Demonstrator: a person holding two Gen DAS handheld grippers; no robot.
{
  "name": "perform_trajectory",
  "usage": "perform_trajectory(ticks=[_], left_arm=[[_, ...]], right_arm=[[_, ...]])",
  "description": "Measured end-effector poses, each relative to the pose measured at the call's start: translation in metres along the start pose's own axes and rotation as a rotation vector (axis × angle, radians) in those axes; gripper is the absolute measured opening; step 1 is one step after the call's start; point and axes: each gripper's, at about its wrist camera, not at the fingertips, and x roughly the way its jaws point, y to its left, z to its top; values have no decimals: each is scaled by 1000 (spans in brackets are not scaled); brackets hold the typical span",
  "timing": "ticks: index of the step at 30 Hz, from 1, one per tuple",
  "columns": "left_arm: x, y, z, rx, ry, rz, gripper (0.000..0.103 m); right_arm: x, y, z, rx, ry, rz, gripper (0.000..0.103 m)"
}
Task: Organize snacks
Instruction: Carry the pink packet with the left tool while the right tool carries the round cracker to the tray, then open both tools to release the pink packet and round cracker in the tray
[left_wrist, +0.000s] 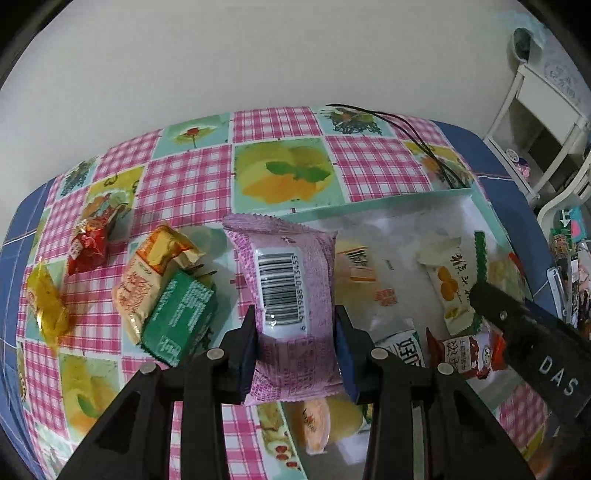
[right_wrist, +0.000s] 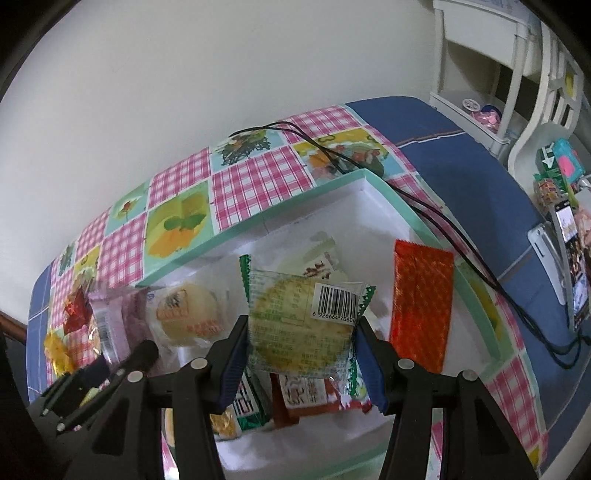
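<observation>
My left gripper is shut on a purple snack packet with a barcode, held over the left rim of the mint-edged white box. My right gripper is shut on a clear cracker packet with green zigzag ends, held above the inside of the box. Several packets lie in the box, among them a red-orange one and a round yellow cake. The right gripper's black body shows in the left wrist view; the left gripper's body shows in the right wrist view.
Loose snacks lie on the checked tablecloth left of the box: a green pack, an orange-cream pack, a red one and a yellow one. A black cable runs past the box. White shelves and a phone stand at the right.
</observation>
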Motion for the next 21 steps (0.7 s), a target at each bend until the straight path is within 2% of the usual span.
perform_trajectory(ticks=[7,17,20,21], left_arm=[[13,-10,3,34,2,-32,39],[25,-5,11,18,11,-65,40],[26,-6,10,19,32,-72,44],[25,-7,9,17,37,-73,50]], right_arm=[[14,2,11,10,-19,5,58],[36,4,12,-4,4,-10,60],[38,3,12,-2,14,-1,60],[39,3,12,2,20,4,60]])
